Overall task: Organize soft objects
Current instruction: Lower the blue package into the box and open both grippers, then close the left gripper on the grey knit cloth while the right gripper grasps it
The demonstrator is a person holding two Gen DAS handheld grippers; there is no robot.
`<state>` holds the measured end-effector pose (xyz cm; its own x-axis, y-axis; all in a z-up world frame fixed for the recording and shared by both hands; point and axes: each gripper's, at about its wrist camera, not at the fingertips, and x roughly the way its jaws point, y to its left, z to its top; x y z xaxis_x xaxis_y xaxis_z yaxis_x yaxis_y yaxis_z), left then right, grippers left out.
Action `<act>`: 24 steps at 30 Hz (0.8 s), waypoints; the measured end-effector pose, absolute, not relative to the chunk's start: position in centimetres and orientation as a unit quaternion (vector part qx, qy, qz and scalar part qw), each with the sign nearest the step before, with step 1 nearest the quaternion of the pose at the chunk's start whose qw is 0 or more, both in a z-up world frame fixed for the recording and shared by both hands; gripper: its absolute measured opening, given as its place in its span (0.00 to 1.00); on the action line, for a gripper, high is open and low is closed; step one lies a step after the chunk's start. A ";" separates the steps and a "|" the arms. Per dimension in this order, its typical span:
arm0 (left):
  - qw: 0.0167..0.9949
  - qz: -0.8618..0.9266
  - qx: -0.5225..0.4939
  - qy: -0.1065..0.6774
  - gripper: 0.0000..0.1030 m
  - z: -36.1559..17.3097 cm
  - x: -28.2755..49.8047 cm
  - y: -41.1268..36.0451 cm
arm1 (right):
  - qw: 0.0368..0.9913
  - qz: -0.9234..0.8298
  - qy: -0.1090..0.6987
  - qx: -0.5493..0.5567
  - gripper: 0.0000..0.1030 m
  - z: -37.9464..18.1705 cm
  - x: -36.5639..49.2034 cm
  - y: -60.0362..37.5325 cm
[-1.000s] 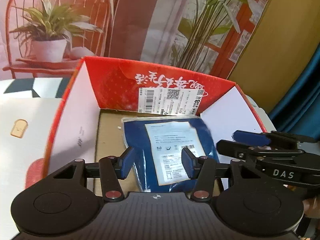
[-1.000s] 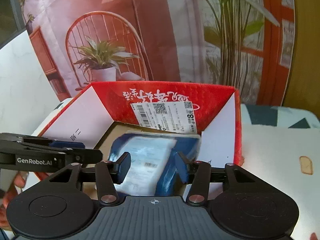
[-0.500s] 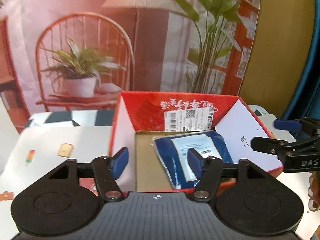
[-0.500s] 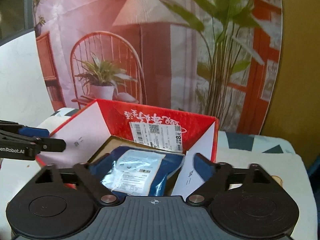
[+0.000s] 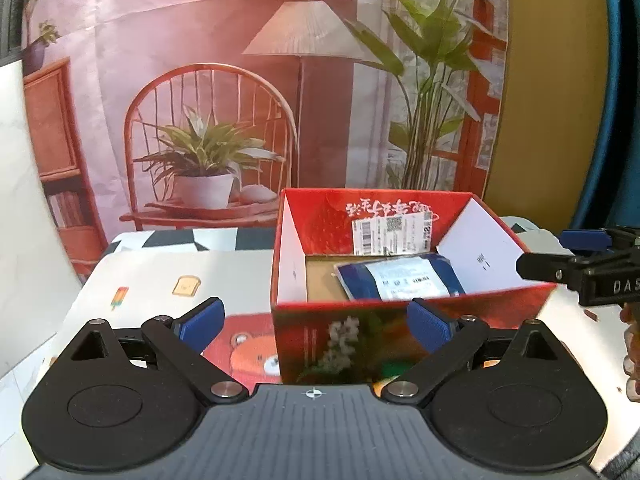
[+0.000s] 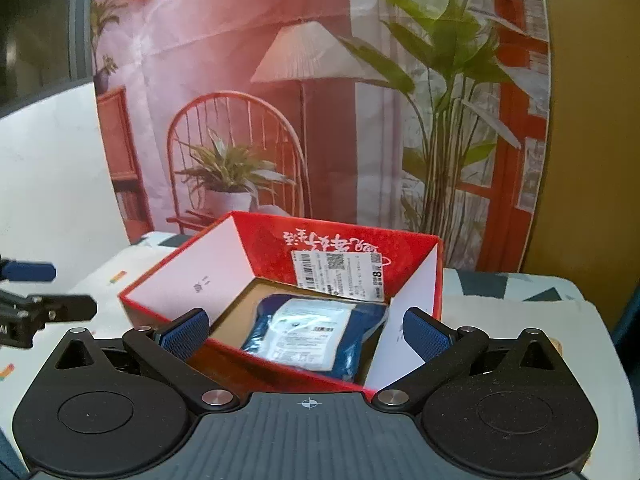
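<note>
From my left wrist camera, the left gripper [image 5: 314, 322] was spread wide with nothing between its blue pads, hanging just in front of the near wall of the red box [image 5: 400, 332]. The box sat on the counter [image 5: 168, 268], which wore a white cloth printed with small cartoons, among them a slice of toast [image 5: 186, 285] and an ice lolly [image 5: 119, 297]. Inside the box, on its brown cardboard floor, lay the blue packet [image 5: 400, 280], a soft bagged item with a white printed label on top; it lay toward the right side of the box, close under the far wall. A white shipping label [image 5: 392, 230] was stuck on the inside of that far wall.

From my right wrist camera, the right gripper [image 6: 306, 330] was likewise released, its fingers [image 6: 424, 334] parted and holding nothing, poised over the near edge of the red box [image 6: 344, 240]. The blue packet [image 6: 316, 336] showed between the two pads but deeper in the box, not touched by either. At the left edge of this view the left gripper [image 6: 36, 292] appeared side-on, beside the box and apart from it. In the left view the right gripper [image 5: 576, 260] showed at the right edge, also beside the box. Behind the counter hung a printed backdrop [image 6: 280, 100] of a chair, lamp and plants.
</note>
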<state>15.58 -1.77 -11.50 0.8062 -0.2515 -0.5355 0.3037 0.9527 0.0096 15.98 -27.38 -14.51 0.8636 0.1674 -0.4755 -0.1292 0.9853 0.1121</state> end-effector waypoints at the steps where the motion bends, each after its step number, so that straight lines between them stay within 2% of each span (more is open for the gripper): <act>1: 0.949 -0.145 0.047 0.276 0.96 -11.6 14.9 -1.6 | 0.965 0.078 0.248 0.042 1.00 -14.5 15.4 -27.4; 12: 0.936 -0.168 0.040 0.307 0.96 -14.8 9.4 -0.5 | 0.957 0.091 0.264 0.073 0.99 -17.9 8.7 -26.6; 24: 0.923 -0.136 -0.015 0.361 0.96 -20.7 8.8 1.7 | 0.951 0.049 0.299 0.066 0.97 -24.9 4.3 -26.1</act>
<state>8.82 1.66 -20.67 0.7029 -0.2615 -0.6615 0.2396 0.9627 -0.1260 4.34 -26.09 -24.87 0.8165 0.1320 -0.5621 -0.0536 0.9866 0.1538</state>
